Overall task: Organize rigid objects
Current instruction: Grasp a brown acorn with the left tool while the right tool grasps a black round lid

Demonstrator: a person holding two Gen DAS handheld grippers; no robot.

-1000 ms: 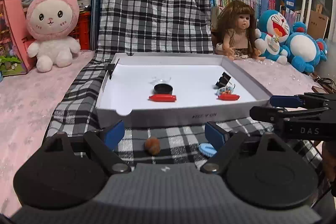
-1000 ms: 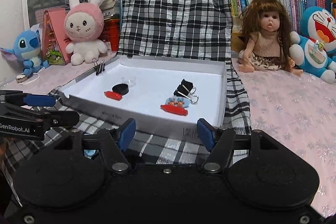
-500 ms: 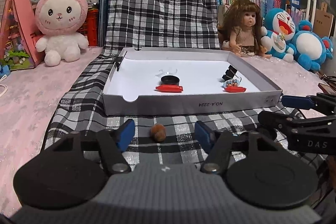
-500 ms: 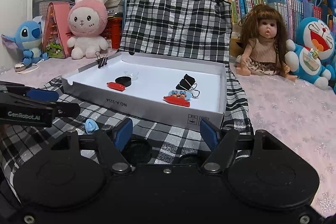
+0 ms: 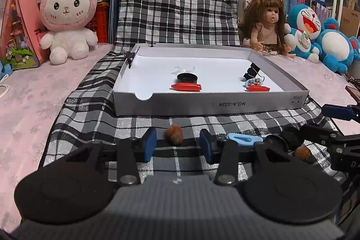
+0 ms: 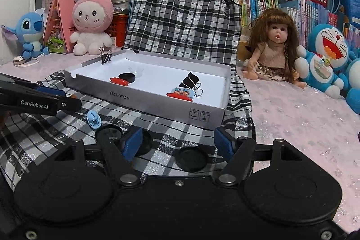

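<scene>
brown and roundish, the nut (image 5: 174, 137) lies on the checked cloth (image 5: 90, 105) just before the white box (image 5: 202, 102), between the left gripper (image 5: 177, 142) pads, whose jaws have just been closing but are not yet seen pressing it. it is best pinched across its middle. no clear long axis can be told. the right gripper (image 6: 177, 144) is held spread around a black disc (image 6: 191, 159).

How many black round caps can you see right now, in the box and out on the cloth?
4. One black cap lies inside the white box. Three lie on the plaid cloth in front: one between the right gripper fingers, two by its left finger. Others may be hidden.
</scene>
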